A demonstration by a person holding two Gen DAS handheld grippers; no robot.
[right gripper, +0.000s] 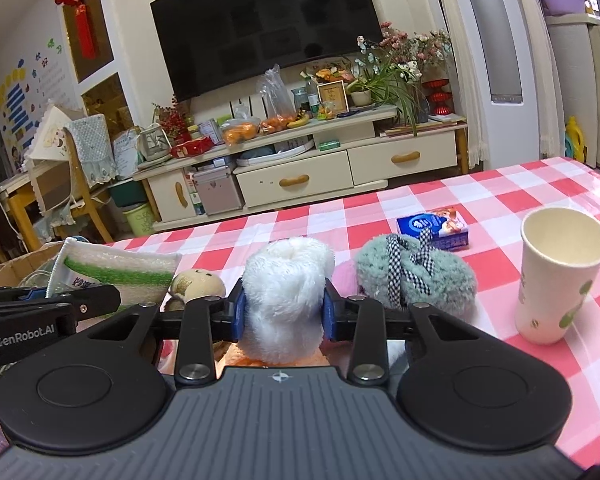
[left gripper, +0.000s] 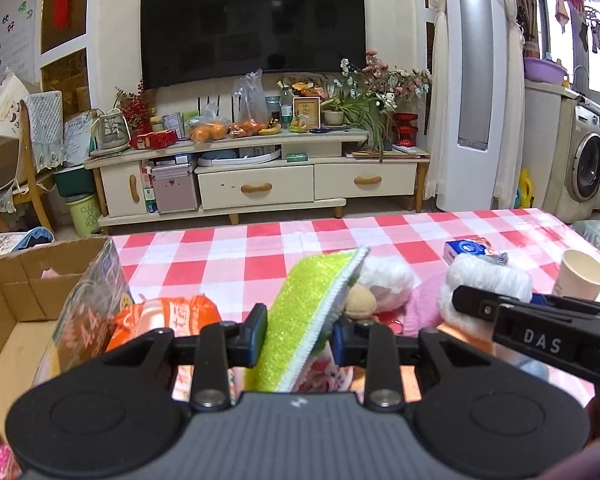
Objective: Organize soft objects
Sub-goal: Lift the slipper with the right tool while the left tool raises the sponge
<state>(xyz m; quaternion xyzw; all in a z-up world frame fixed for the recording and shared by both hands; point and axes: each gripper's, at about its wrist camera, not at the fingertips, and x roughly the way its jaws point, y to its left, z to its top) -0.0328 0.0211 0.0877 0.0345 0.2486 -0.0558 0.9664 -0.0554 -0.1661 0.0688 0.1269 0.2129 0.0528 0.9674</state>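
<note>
My left gripper [left gripper: 298, 332] is shut on a lime-green scouring sponge [left gripper: 300, 304], which stands tilted on edge between the blue pads. In the right wrist view the same sponge [right gripper: 116, 268] shows its printed white face at the left. My right gripper [right gripper: 283, 312] is shut on a white fluffy plush piece [right gripper: 288, 276], squeezed between both pads. Beside it lie a small beige plush toy [right gripper: 198, 282], a grey-green fluffy item with a checked ribbon [right gripper: 420, 276] and a pink fluffy item [left gripper: 424, 304]. What lies under the grippers is hidden.
An open cardboard box [left gripper: 20, 280] stands at the table's left edge, with an orange packet [left gripper: 168, 312] next to it. A paper cup [right gripper: 556, 272] stands at the right and a blue tissue packet [right gripper: 432, 226] lies behind the plush pile on the red-checked tablecloth [right gripper: 340, 208].
</note>
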